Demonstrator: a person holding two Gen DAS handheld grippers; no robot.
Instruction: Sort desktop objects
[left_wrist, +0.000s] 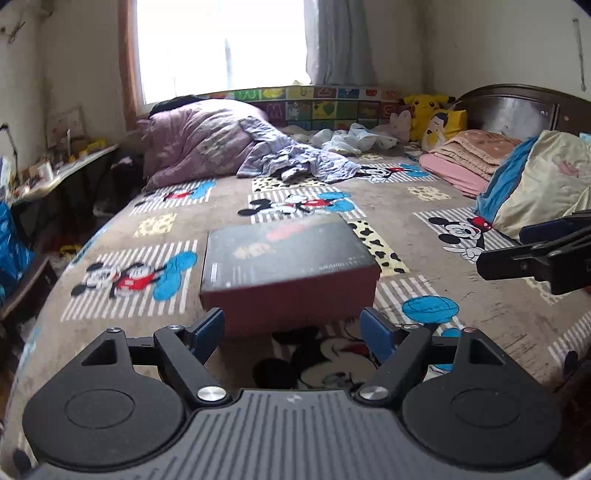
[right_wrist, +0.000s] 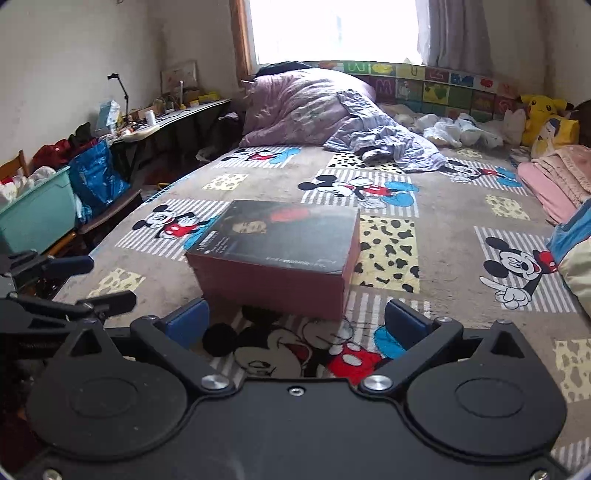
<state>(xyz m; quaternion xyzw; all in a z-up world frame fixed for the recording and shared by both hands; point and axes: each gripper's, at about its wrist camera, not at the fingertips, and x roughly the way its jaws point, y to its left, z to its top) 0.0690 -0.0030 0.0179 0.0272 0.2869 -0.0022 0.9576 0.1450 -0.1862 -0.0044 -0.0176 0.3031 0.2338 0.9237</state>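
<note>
A flat box with a dark printed lid and dark red sides lies on the cartoon-print bed cover; the right wrist view shows the same box. My left gripper is open just in front of the box's near side, its blue pads apart from it. My right gripper is open wide, a little short of the box, nothing between its fingers. The right gripper's fingers reach in at the right edge of the left wrist view. The left gripper's fingers show at the left edge of the right wrist view.
A purple quilt and crumpled clothes lie at the bed's far end. Folded pink blankets and a pillow sit at the right. A cluttered desk, blue bag and teal bin stand left of the bed.
</note>
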